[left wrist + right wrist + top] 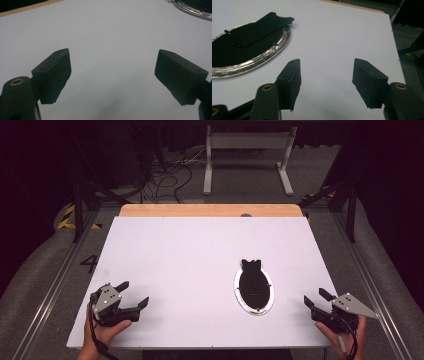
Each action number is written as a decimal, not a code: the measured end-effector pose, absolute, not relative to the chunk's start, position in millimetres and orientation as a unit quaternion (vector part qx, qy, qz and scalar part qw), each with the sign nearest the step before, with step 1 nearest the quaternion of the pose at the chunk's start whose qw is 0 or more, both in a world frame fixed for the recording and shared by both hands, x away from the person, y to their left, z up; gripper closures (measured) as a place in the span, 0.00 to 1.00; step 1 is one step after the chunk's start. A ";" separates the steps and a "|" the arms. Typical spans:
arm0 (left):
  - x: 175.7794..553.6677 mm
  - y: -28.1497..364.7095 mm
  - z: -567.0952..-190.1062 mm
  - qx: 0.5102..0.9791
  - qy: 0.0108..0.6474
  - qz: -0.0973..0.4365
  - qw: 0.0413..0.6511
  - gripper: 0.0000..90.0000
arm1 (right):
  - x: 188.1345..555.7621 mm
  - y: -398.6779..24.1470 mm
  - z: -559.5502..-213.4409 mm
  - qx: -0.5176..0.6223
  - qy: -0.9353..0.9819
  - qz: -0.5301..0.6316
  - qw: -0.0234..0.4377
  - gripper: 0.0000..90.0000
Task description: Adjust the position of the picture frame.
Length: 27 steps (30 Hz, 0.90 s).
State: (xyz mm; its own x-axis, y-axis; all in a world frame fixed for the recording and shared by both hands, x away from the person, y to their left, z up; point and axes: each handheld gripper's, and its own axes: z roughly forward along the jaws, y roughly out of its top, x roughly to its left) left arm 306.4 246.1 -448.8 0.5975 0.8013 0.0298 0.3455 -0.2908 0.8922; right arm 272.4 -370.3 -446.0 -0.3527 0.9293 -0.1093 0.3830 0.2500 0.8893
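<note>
An oval silver-rimmed frame [254, 291] with a black back and a black stand flap lies face down on the white table [200, 250], right of centre. It shows at the upper left in the right gripper view [247, 50], and its rim shows at the top right corner in the left gripper view [192, 7]. My left gripper [133, 293] rests at the table's near left corner, open and empty. At the near right edge, my right gripper [317, 298] is open too, with nothing between its jaws [325, 75]. Both sit well apart from the frame.
A wooden strip [210, 210] runs along the table's far edge. Beyond it stand a grey metal stand [247, 150] and loose cables [165, 180] on the floor. Metal rails [50, 285] flank the table on both sides.
</note>
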 end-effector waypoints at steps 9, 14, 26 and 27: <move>299.3 232.5 -450.7 0.784 0.350 0.247 0.449 0.20 | 288.8 -360.3 -444.3 0.446 0.745 0.391 0.305 0.63; 295.8 231.0 -448.7 0.784 0.344 0.253 0.450 0.22 | 310.4 -347.5 -442.4 0.442 0.754 0.398 0.279 0.85; 296.2 234.2 -451.9 0.780 0.356 0.256 0.447 0.24 | 351.7 -303.2 -446.9 0.415 0.795 0.370 0.243 1.00; 296.1 234.0 -451.9 0.781 0.355 0.256 0.446 0.24 | 353.1 -301.4 -447.7 0.414 0.796 0.369 0.241 1.00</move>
State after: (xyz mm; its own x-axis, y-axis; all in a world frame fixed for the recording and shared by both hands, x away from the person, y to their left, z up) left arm 296.1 234.0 -451.9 0.6166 0.7829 0.0830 0.3258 -0.3497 0.8784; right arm 353.1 -301.4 -447.7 -0.5407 0.8375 -0.0786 0.4808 0.3844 0.7881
